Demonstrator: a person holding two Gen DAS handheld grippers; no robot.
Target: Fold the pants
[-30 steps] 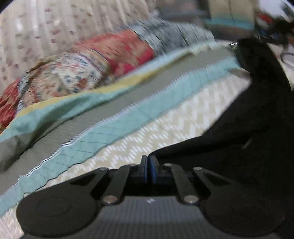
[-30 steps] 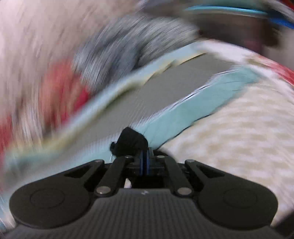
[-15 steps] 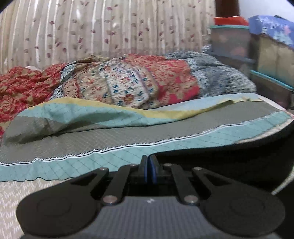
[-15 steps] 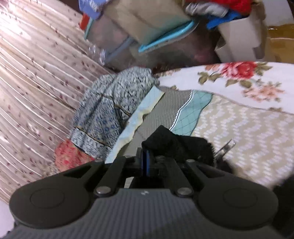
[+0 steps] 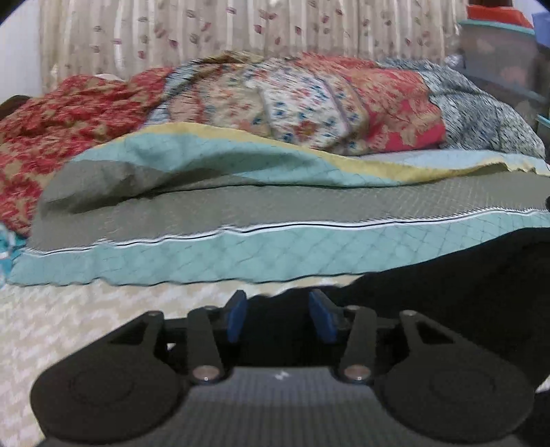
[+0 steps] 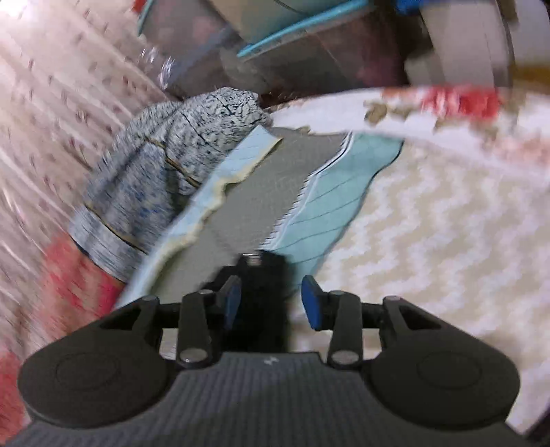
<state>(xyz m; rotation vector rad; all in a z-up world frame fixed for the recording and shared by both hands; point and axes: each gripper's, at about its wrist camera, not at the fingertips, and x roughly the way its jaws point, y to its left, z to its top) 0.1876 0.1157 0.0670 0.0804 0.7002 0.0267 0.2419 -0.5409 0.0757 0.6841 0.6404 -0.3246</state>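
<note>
Nearest, left gripper (image 5: pixel 277 314): blue pads (image 5: pixel 235 316) spread wide apart, gripping nothing, black pants (image 5: pixel 457 302) lying loose in the gap and running off to the right over the bedspread (image 5: pixel 86 319). Likewise right gripper (image 6: pixel 270 304): pads (image 6: pixel 311 306) parted, a dark bunch of the pants (image 6: pixel 261 302) with a small metal fastener (image 6: pixel 252 258) sitting between the open fingers, contact with the left pad not clear through the blur. Beyond, cream zigzag bedspread, then a folded teal and grey quilt (image 5: pixel 275 213) with a yellow edge. Farther, crumpled red floral blanket (image 5: pixel 68 113) and blue-grey speckled cloth (image 6: pixel 165 165). Farthest, pale patterned curtain (image 5: pixel 240 27); stacked storage boxes (image 6: pixel 275 44), heavily blurred.
</note>
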